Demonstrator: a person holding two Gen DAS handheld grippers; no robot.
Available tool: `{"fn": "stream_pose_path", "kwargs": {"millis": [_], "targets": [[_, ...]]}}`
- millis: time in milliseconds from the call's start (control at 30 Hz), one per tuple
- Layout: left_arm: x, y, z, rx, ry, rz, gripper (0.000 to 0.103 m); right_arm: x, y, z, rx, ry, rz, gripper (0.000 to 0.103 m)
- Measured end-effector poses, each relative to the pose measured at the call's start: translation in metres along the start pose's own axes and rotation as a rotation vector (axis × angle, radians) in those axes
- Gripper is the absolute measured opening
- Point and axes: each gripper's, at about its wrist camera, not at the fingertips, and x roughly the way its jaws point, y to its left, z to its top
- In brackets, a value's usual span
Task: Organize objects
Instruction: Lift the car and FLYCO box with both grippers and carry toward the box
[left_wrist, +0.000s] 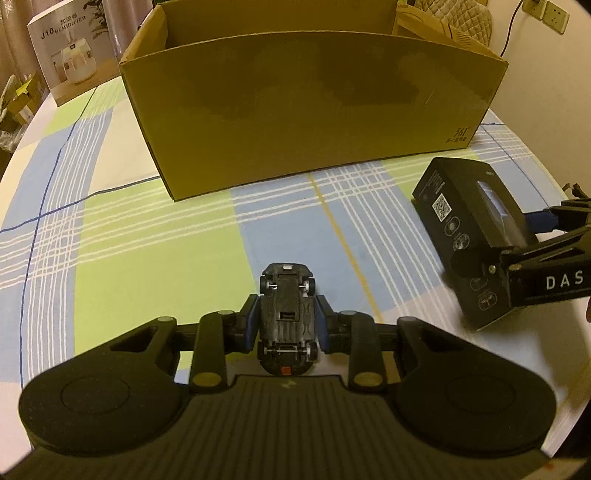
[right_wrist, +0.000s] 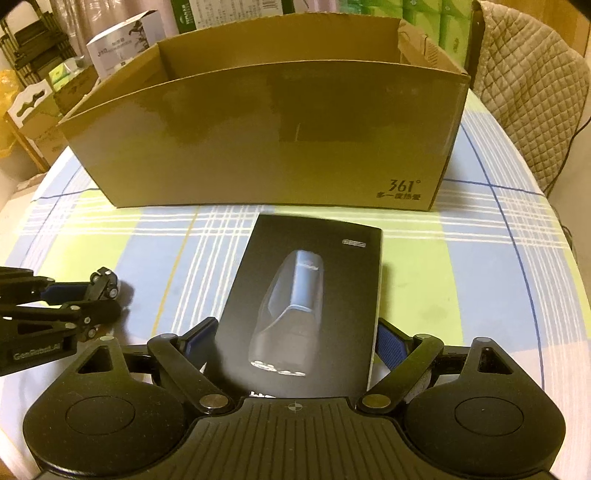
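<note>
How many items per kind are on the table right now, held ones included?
Toy car: 1
Black product box: 1
Open cardboard box: 1
Humidifier box: 1
Total: 4

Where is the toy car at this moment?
In the left wrist view, the toy car sits belly-up between the left gripper pads, low at centre, before the cardboard box.
</note>
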Motion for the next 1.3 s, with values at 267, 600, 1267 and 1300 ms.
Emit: {"fn": "stream_pose_path", "kwargs": {"millis": [267, 600, 1267, 1300], "targets": [[-0.007, -0.001, 0.001, -0.004, -0.01, -0.01, 0.026, 0.002, -0.003, 0.0, 0.025, 0.01, -0.006, 0.085], [-0.016, -0.008, 0.009, -0.005, -0.035, -0.026, 0.026, -0.012, 0.003, 0.001, -0.016, -0.054, -0.004, 0.081], [-0.032, -0.008, 0.015, -0.044, -0.066, -0.034, 0.025, -0.028, 0.01, 0.005, -0.023, -0.107, 0.045, 0.081], [-0.033, -0.008, 0.015, -0.047, -0.068, -0.034, 0.025, -0.03, 0.011, 0.005, -0.024, -0.112, 0.049, 0.081]]}}
